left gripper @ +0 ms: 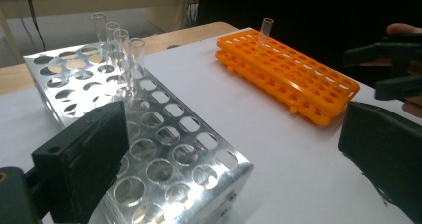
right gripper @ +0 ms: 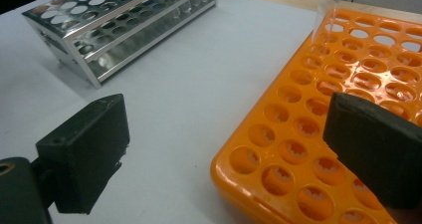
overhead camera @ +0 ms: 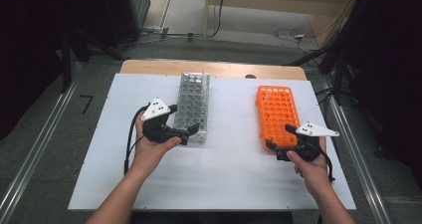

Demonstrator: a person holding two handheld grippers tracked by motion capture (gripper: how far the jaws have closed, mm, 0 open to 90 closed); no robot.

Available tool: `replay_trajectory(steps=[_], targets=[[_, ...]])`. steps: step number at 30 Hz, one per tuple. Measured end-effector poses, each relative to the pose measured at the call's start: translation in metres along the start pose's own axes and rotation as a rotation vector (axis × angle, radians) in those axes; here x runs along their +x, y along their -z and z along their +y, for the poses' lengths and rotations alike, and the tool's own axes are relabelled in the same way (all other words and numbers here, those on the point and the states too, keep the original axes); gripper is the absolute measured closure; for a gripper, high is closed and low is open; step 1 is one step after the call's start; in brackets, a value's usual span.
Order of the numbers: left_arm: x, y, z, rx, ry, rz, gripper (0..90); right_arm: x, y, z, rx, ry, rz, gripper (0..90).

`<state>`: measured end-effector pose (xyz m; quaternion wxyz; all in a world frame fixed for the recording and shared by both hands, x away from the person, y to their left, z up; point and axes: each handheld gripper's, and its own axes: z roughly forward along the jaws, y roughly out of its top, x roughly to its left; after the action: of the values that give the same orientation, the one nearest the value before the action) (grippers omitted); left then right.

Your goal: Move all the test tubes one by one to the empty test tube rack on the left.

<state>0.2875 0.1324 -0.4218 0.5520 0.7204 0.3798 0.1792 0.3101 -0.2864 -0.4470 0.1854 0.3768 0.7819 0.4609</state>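
While both tongs stand apart and empty, the left tongs [overhead camera: 191, 131] sit at the near end of the perforated silver metal rack [overhead camera: 193, 104], whose upright clear glass tubes [left gripper: 117, 40] stand at its far end, straight ahead; the right tongs [overhead camera: 278, 145] wait by the orange plastic rack [overhead camera: 276, 112].

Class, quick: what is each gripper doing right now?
Left gripper: open, empty, by the metal rack.
Right gripper: open, empty, by the orange rack.
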Motion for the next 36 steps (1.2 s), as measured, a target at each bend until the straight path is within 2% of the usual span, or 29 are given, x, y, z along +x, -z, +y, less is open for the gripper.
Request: replay_trajectory(steps=[8,16,28,36], targets=[[-0.006,0.014,-0.017,0.012,0.014,0.033,0.0,-0.005,-0.017,0.012,0.009,0.000,-0.013,3.1],[-0.009,0.025,-0.030,0.004,0.027,0.030,0.0,-0.015,-0.034,0.024,0.026,-0.002,-0.046,3.4],[-0.011,0.031,-0.040,0.008,0.050,0.012,0.0,-0.036,-0.059,0.037,0.043,-0.064,-0.093,5.6],[-0.010,0.030,-0.042,0.007,0.062,0.007,0.0,-0.044,-0.073,0.042,0.052,-0.097,-0.119,14.9]])
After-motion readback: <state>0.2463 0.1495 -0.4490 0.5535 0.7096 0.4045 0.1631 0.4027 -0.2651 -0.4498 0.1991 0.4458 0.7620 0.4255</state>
